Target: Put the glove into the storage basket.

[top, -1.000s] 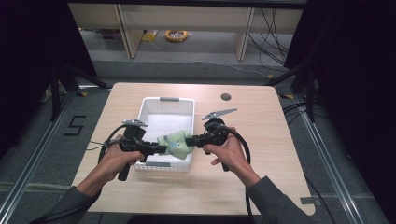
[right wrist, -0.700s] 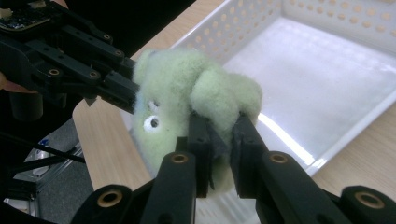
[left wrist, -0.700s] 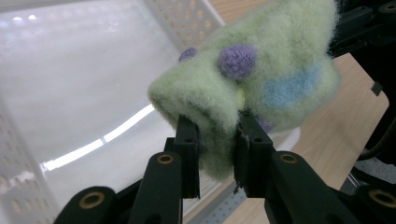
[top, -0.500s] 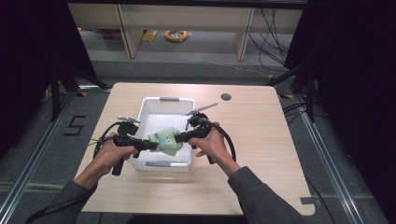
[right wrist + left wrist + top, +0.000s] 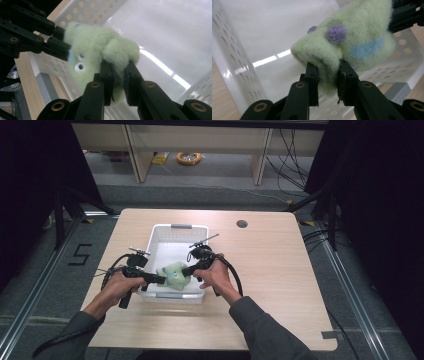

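I am working at a wooden table point(image 5: 280, 270), and a white plastic basket point(image 5: 172, 231) with little holes in its walls is sitting in front of my two claws. I think the basket is where the toy is meant to go, because its open top is right under what I am holding.

I am holding a fuzzy green stuffed toy point(image 5: 172, 274) between the two claws, just above the near end of the basket. It is soft and floppy, so I am using both claws to keep it from drooping.

My left claw point(image 5: 327, 75) is pinching one end of the toy, near its purple spots point(image 5: 336, 33) and blue patch point(image 5: 367, 47). My right claw point(image 5: 117, 75) is pinching the other end, beside the toy's googly eyes point(image 5: 79, 65). Each claw is squeezing a bit of fluff, not spreading wide.
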Tool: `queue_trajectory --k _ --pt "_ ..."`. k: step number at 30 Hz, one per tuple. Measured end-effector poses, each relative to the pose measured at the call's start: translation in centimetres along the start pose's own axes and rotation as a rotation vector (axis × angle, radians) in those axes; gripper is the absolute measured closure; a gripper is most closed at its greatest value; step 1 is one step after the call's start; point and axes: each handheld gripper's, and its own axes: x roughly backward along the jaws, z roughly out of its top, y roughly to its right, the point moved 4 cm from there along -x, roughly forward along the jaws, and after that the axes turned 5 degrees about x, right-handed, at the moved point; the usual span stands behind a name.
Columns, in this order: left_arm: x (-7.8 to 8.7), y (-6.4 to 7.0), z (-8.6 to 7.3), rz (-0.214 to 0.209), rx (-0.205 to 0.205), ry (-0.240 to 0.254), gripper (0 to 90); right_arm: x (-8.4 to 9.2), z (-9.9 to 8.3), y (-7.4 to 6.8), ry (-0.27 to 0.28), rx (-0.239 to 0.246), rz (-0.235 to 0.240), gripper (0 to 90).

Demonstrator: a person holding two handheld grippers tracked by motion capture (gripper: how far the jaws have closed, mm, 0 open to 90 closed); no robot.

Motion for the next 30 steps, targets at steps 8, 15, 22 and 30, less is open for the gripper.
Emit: queue_trajectory --k 8,15,22,30 --pt "-0.6 -0.2 -0.1 0.025 -0.024 -0.061 71.0 -0.8 -0.5 0.0 -0.053 0.019 -0.027 77.3" --pt "-1.0 -0.3 -0.2 0.046 -0.022 -0.075 69.8 -1.5 -0.8 0.1 -0.099 0.038 -0.046 68.8" --pt "-0.7 0.1 0.4 0.116 -0.062 -0.053 59.1 -1.2 -0.6 0.3 -0.127 0.083 -0.121 51.0" --pt "0.4 0.7 1.0 0.124 -0.071 0.002 52.8 0.2 0.0 -0.1 -0.099 0.127 -0.148 45.1"
